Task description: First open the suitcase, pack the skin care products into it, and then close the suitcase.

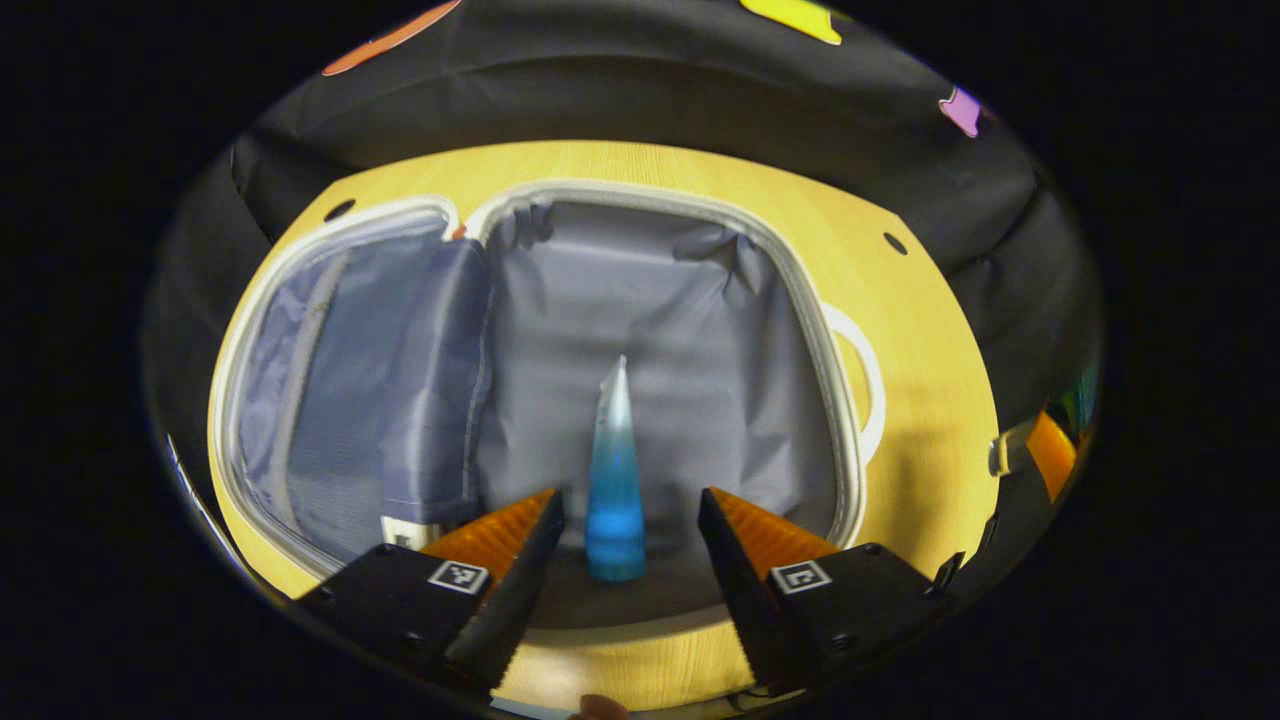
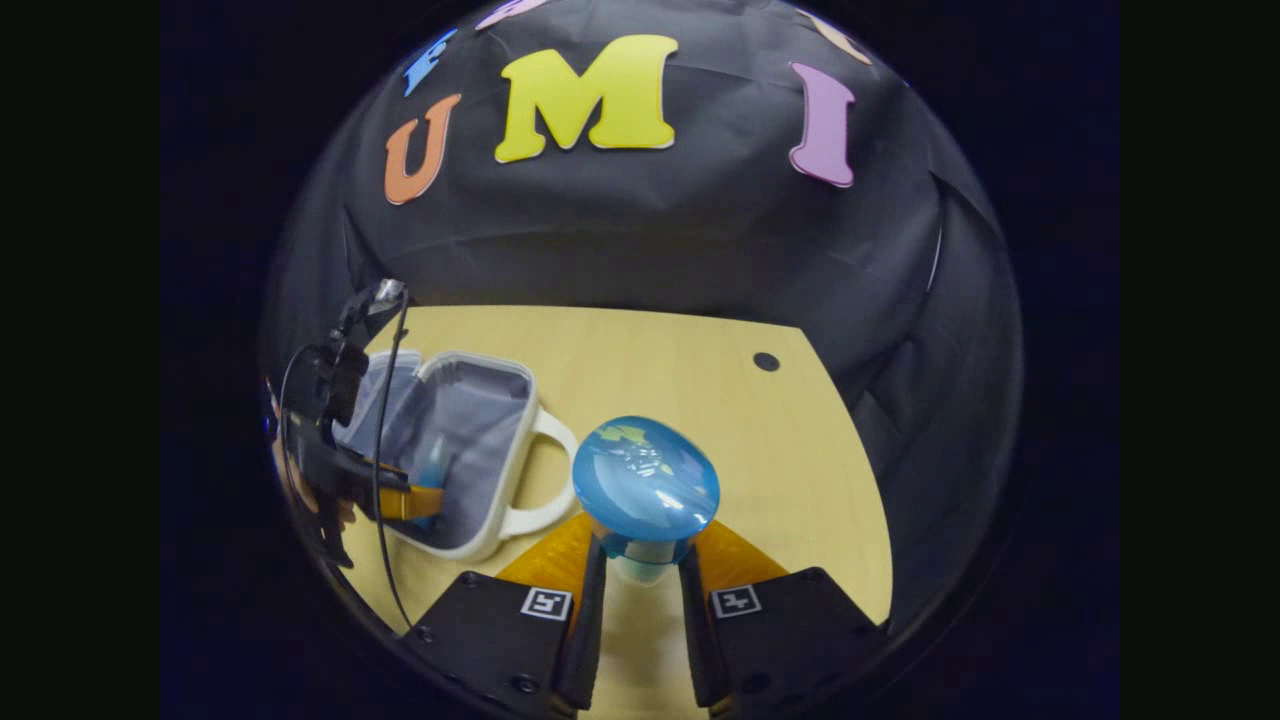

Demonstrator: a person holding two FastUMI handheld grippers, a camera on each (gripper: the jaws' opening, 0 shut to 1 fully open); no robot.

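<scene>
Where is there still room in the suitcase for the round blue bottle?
Bare lining lies on both sides of the blue tube in the suitcase and beyond its tip. Crowded at the near rim, where the left gripper hangs.

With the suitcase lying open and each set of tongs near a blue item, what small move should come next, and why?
Probably lift the left tongs back out of the open suitcase. Their jaws stand apart on either side of the blue tube, which lies on the grey lining. That would make room for the right tongs, closed on a round blue bottle above the table, to bring it over.
</scene>
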